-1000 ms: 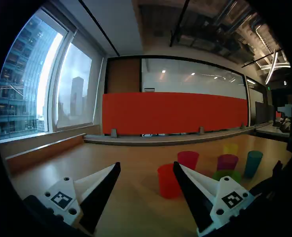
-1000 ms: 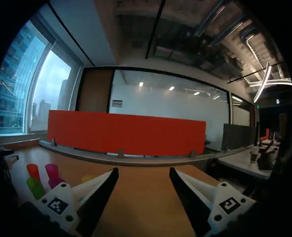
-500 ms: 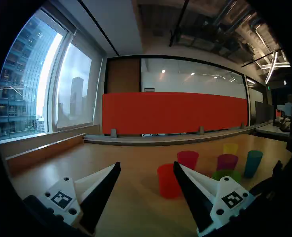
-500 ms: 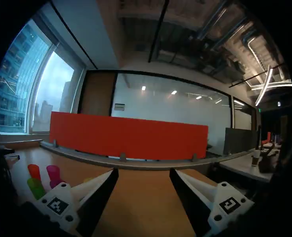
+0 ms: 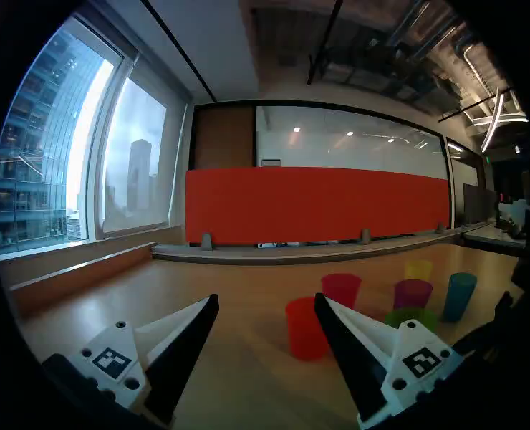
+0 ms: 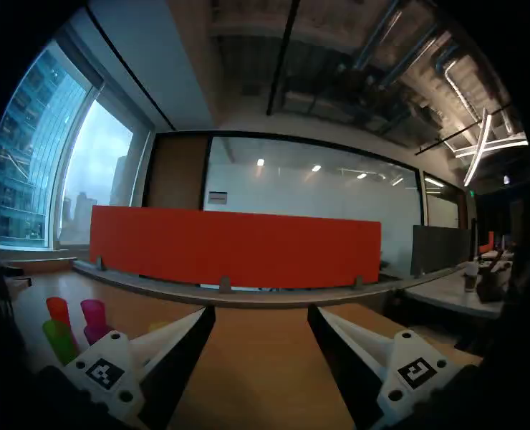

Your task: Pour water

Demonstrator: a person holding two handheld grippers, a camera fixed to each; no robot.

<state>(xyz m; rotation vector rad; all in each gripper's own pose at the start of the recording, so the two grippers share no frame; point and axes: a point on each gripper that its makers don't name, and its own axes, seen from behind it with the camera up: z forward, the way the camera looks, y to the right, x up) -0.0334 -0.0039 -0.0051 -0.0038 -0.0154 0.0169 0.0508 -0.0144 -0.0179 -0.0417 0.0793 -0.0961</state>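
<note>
My left gripper [image 5: 265, 299] hangs over the desk [image 5: 243, 283], fingers apart and gripping nothing. The orange cup [image 5: 304, 328] stands low, right of centre, the red cup [image 5: 340, 287] behind it, the teal cup [image 5: 458, 295] far right. My right gripper [image 6: 259, 312] is likewise spread and empty, with a green cup [image 6: 59, 338] at lower left.

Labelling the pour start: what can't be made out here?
- Left gripper view: red translucent plastic cup, one edge behind the left claw finger; water level unreadable.
- Same view: green plastic cup, base behind that finger.
- Right gripper view: yellow plastic cup, mostly behind the right claw finger.
</note>
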